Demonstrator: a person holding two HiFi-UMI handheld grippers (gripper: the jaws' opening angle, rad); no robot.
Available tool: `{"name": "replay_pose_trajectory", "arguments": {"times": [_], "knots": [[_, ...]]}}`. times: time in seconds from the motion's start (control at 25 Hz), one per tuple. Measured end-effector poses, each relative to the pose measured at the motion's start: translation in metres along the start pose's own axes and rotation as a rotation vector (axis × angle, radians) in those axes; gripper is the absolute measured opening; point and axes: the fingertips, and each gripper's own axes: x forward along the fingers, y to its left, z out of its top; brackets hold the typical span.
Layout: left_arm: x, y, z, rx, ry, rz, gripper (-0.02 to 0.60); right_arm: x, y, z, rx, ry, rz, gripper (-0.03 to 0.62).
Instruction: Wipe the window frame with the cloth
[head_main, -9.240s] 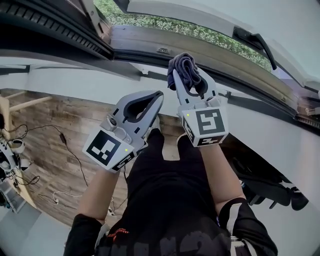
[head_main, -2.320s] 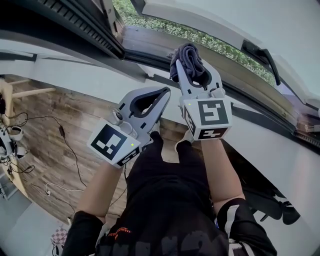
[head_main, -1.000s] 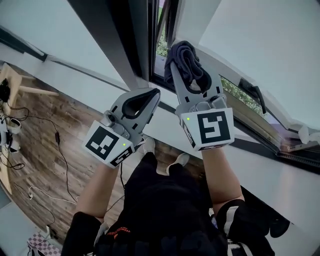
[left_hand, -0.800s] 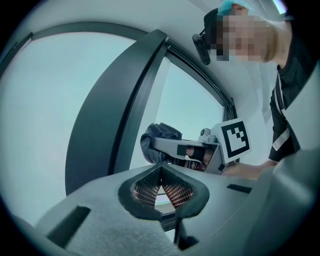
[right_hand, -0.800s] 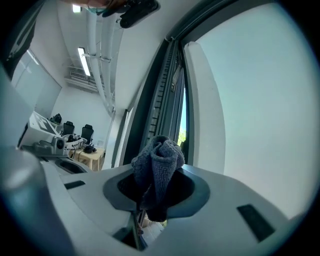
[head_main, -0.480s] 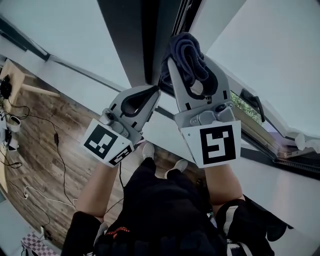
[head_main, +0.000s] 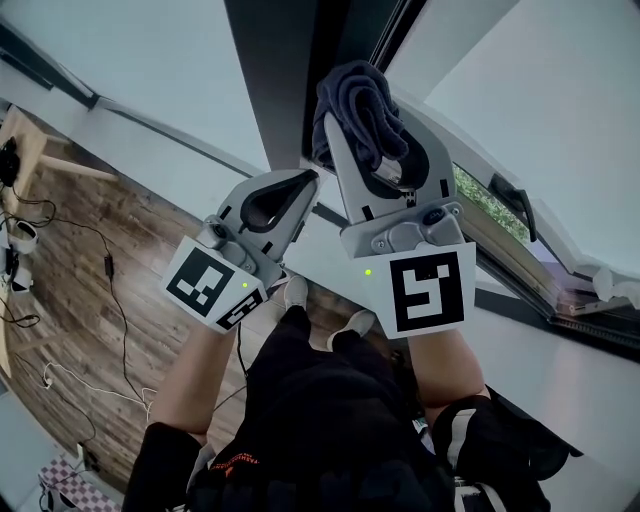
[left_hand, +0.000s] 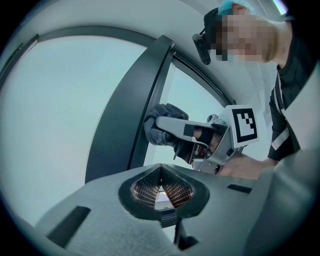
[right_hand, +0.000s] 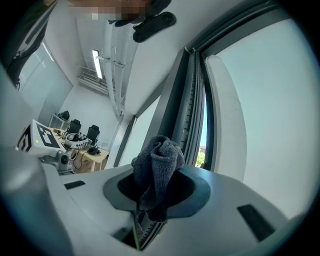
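Right gripper (head_main: 368, 140) clamps bunched cloth (head_main: 358, 92). Cloth sits at right edge of dark window frame (head_main: 288, 70); contact unclear. Frame runs lengthwise ahead of jaws. Left gripper (head_main: 300, 185) pinched together, empty, lower, farther off.

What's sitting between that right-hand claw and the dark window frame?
A bunched grey cloth, clamped in the right gripper. Its free end appears to meet the dark window frame, and nothing else lies between them. The left gripper view shows this best.
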Motion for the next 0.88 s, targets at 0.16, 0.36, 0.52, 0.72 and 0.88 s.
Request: {"name": "replay_pose_trajectory", "arguments": {"times": [0.16, 0.36, 0.52, 0.72, 0.88], "knots": [[-0.006, 0.005, -0.010, -0.014, 0.009, 0.005, 0.018, 0.003, 0.008, -0.019, 0.017, 0.040, 0.006, 0.103], [-0.007, 0.006, -0.026, -0.038, 0.028, 0.007, 0.018, 0.004, 0.015, -0.045, 0.038, 0.084, 0.014, 0.103], [-0.009, 0.008, -0.037, -0.053, 0.040, 0.007, 0.018, 0.004, 0.020, -0.064, 0.060, 0.116, 0.014, 0.103], [-0.007, 0.014, -0.052, -0.070, 0.050, 0.004, 0.018, 0.008, 0.028, -0.089, 0.073, 0.154, 0.021, 0.103], [-0.009, 0.014, -0.067, -0.096, 0.066, 0.007, 0.018, 0.007, 0.038, -0.113, 0.094, 0.201, 0.033, 0.103]]}}
